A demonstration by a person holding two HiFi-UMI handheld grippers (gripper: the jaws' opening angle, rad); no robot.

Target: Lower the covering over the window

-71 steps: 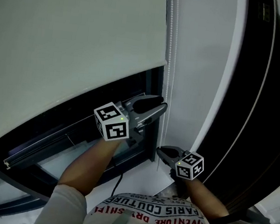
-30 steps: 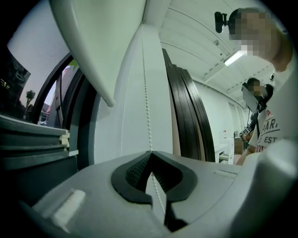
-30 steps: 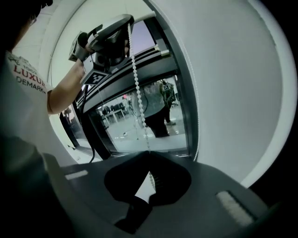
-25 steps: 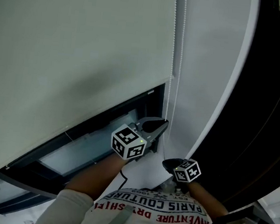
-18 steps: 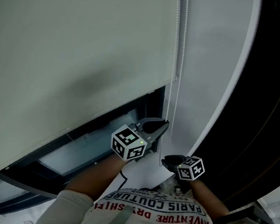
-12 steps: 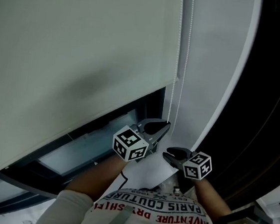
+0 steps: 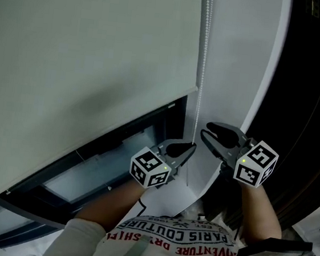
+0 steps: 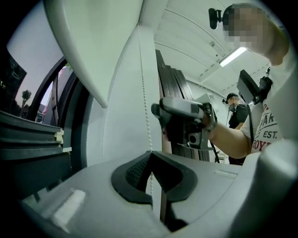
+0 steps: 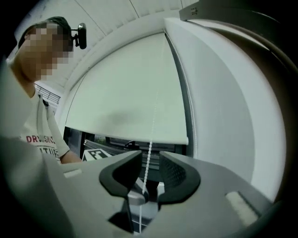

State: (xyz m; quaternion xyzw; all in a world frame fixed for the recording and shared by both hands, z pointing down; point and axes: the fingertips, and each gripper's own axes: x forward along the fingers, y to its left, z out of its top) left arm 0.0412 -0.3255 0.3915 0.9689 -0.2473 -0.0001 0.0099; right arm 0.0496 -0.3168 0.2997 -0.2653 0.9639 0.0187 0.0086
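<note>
Blind (image 7: 89,42) is mostly lowered, bottom strip left; chain (image 7: 201,72) is clamped by left gripper (image 7: 190,148), straddled ungripped by right gripper (image 7: 204,129)'s just-opened jaws.

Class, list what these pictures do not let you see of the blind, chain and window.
- Top of the chain: head view, cut off by the upper edge.
- The chain below the left gripper: left gripper view, hidden by that gripper's body.
- Most of the window: head view, covered by the blind.
</note>
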